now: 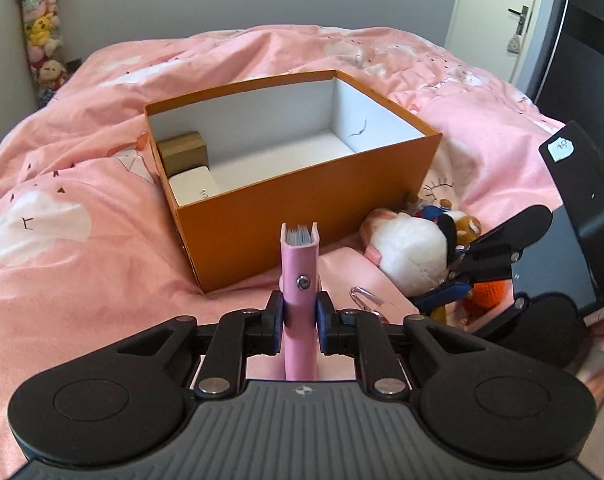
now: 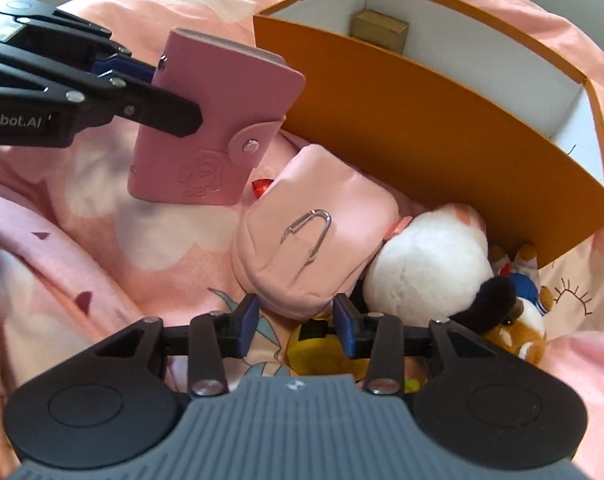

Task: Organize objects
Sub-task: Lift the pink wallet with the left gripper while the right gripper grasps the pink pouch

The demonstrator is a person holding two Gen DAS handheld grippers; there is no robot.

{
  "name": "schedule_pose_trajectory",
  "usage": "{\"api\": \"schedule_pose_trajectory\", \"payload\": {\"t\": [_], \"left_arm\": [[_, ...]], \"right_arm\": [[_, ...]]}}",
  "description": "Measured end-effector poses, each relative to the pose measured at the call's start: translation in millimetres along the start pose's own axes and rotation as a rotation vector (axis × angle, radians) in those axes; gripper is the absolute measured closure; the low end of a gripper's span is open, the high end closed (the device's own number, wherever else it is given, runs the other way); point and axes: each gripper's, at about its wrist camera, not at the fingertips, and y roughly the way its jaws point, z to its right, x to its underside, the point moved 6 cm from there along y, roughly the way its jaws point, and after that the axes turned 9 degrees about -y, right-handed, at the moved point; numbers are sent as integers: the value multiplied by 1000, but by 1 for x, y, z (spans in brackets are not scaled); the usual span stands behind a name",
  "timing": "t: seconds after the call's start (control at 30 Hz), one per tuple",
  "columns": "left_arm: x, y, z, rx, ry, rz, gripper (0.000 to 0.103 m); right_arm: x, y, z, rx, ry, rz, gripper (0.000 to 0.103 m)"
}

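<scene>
My left gripper (image 1: 299,314) is shut on a pink card holder (image 1: 299,272), held upright above the bed in front of the orange box (image 1: 302,220). In the right wrist view the card holder (image 2: 217,128) hangs in the left gripper (image 2: 157,92) left of the box (image 2: 442,120). My right gripper (image 2: 295,320) is open and empty, low over a pink pouch (image 2: 314,236) with a metal clip. A white plush (image 2: 426,268) and a brown plush (image 2: 518,324) lie beside the box. A brown box (image 1: 181,152) and a white box (image 1: 193,188) sit inside.
A pink duvet (image 1: 61,208) covers the bed. A yellow object (image 2: 314,350) lies under the right gripper. An orange knitted toy (image 1: 490,292) lies behind the right gripper (image 1: 462,276). Stacked plush toys (image 1: 41,28) hang at the far left wall. A door (image 1: 498,8) stands at the right.
</scene>
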Motion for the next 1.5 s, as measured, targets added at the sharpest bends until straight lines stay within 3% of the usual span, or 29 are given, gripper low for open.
{"api": "schedule_pose_trajectory", "payload": {"t": [0.17,0.37,0.63,0.73,0.9,0.97,1.1,1.23,1.4,1.47,1.5], "left_arm": [[0,1,-6,-12,-30,23,84],[-2,3,-13,6,-75,28,84],[-3,2,-14,26,-85,23,84],[-4,6,-17,28,-106,9,84],[-6,12,-22,25,-154,-12,84],[-6,14,-23,26,-160,-16,84],[-8,19,-25,24,-175,-25,83],[-10,23,-28,14,-202,-33,83],[-11,26,-29,6,-208,-42,83],[-12,27,-28,7,-202,-44,83],[-12,27,-27,8,-198,-44,83]], "right_arm": [[-3,2,-4,15,-24,3,61],[-18,-25,5,38,18,103,66],[-36,-79,16,-53,87,226,70],[-42,-76,36,-96,185,239,72],[-50,-52,54,-46,285,242,74],[-49,-43,56,-1,286,225,74],[-41,-32,60,9,307,218,73],[-33,-26,64,9,337,208,55],[-21,-37,68,67,394,227,54],[-17,-42,69,107,398,243,62],[-16,-42,70,117,402,242,74]]}}
